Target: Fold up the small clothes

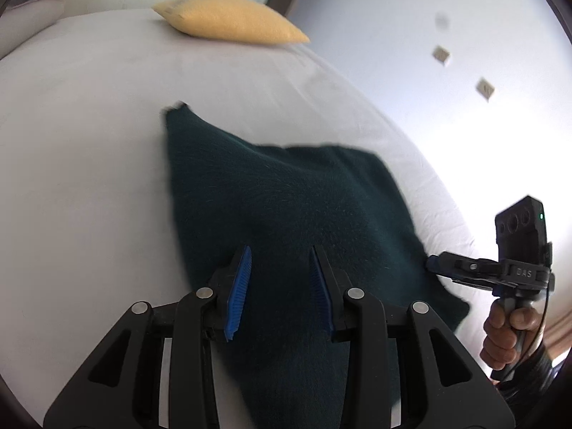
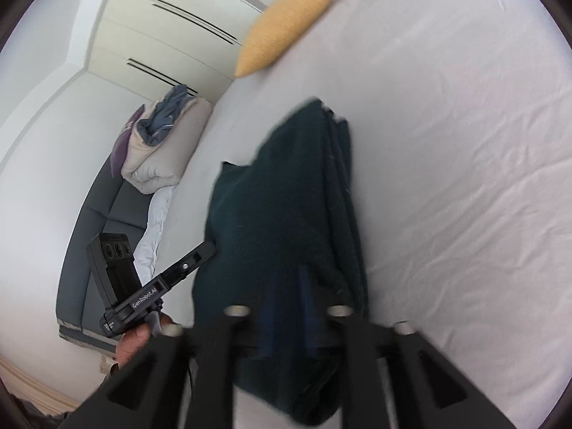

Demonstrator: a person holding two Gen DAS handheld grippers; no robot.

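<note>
Left wrist view: your left gripper [image 1: 280,287] hovers with fingers parted, empty, over the dark green garment [image 1: 286,221] on the bed [image 1: 89,143]; whether your right gripper [image 2: 286,318] grips it, I cannot tell.

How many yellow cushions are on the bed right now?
1. The yellow cushion lies at the far end of the bed, beyond the dark green garment. Others could lie out of view.
</note>
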